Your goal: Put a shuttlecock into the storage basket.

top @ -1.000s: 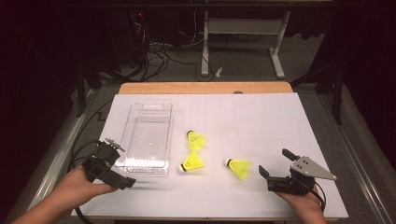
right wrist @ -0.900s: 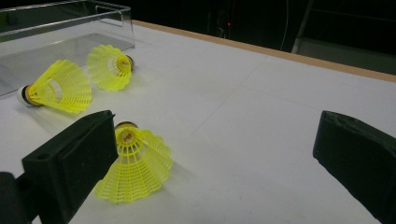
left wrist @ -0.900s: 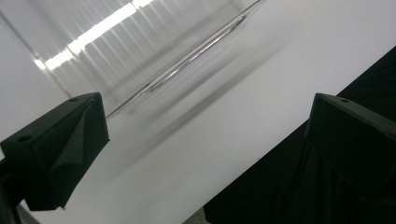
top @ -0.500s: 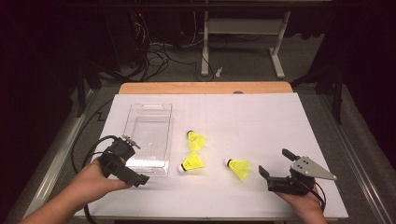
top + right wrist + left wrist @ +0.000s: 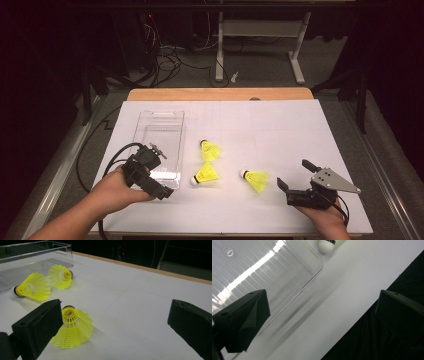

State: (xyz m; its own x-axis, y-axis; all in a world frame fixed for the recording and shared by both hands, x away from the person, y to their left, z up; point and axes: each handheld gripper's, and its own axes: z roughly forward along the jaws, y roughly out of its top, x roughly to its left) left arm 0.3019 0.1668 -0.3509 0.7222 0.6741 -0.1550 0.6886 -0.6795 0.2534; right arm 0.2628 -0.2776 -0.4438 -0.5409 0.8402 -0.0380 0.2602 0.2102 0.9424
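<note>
Left gripper (image 5: 150,176) moved right over clear tray's (image 5: 159,125) near corner, fingers wide apart, empty, right gripper (image 5: 295,181) fingers apart too

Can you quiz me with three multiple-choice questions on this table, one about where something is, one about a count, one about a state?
1. Where does the clear tray lie?
A. on the table's left half
B. at the right edge
C. on the floor

2. How many yellow shuttlecocks are on the table?
A. one
B. three
C. five

3. How is the right gripper?
A. shut on a shuttlecock
B. open, holding nothing
C. shut on the tray

Answers:
1 A, it sits left of centre beside the left gripper.
2 B, they lie at and.
3 B, its jaws stand wide apart in the right gripper view.
</note>
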